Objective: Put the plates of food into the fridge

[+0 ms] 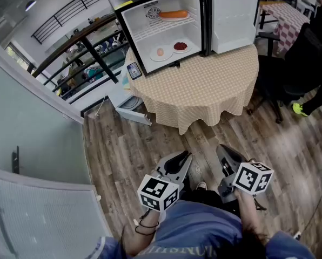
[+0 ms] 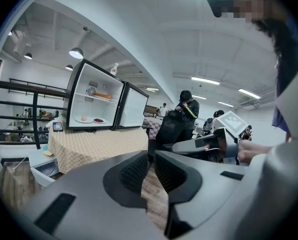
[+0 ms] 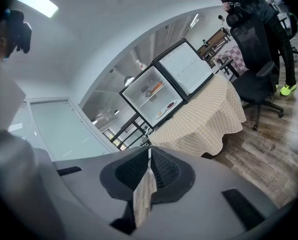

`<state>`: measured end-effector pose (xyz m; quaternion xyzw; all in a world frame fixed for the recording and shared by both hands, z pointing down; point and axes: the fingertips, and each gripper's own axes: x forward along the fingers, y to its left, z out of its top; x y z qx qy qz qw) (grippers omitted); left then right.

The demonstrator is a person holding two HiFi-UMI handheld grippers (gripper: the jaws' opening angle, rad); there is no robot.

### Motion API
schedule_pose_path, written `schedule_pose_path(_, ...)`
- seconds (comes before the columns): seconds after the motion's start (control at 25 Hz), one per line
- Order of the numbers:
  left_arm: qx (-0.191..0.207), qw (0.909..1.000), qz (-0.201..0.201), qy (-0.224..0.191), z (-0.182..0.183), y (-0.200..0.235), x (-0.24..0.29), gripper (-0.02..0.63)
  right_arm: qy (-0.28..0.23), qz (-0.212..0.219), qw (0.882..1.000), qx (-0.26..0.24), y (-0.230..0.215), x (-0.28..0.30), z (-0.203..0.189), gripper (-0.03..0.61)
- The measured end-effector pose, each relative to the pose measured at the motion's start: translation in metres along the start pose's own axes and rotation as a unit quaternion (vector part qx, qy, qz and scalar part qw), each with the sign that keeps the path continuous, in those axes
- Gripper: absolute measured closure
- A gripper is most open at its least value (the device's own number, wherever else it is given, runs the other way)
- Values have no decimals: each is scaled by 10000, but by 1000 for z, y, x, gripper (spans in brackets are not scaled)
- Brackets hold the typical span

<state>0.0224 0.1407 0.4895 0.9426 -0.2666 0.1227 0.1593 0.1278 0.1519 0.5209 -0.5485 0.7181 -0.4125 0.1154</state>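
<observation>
A small fridge (image 1: 166, 26) stands open on the round checked table (image 1: 204, 90). A plate with an orange sausage (image 1: 173, 15) lies on its upper shelf. Two plates lie on its floor, one with a pale egg-like piece (image 1: 160, 53) and one with red food (image 1: 180, 47). Both grippers hang low over the wood floor, near the person's body and far from the table. My left gripper (image 1: 181, 156) (image 2: 151, 156) holds nothing, its pads a narrow slit apart. My right gripper (image 1: 224, 151) (image 3: 149, 151) is shut and empty, pads touching at the tip.
A phone (image 1: 134, 70) lies on the table's left edge. A white bin (image 1: 129, 106) sits on the floor under that side. A black chair (image 1: 274, 74) stands right of the table. A glass partition (image 1: 31, 123) runs along the left. People stand by other tables (image 2: 186, 109).
</observation>
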Motion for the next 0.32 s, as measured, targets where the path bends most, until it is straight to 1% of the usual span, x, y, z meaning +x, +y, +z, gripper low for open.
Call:
schedule_pose_path(0.12,15,10000,-19,22,-2,0,0,565,-56,-35,10000,-3,-1,-1,4,549)
schedule_pose_path(0.32,13,10000,-8,0,-1,3,0,565,13,-310,9995,53,7,-5,14,549)
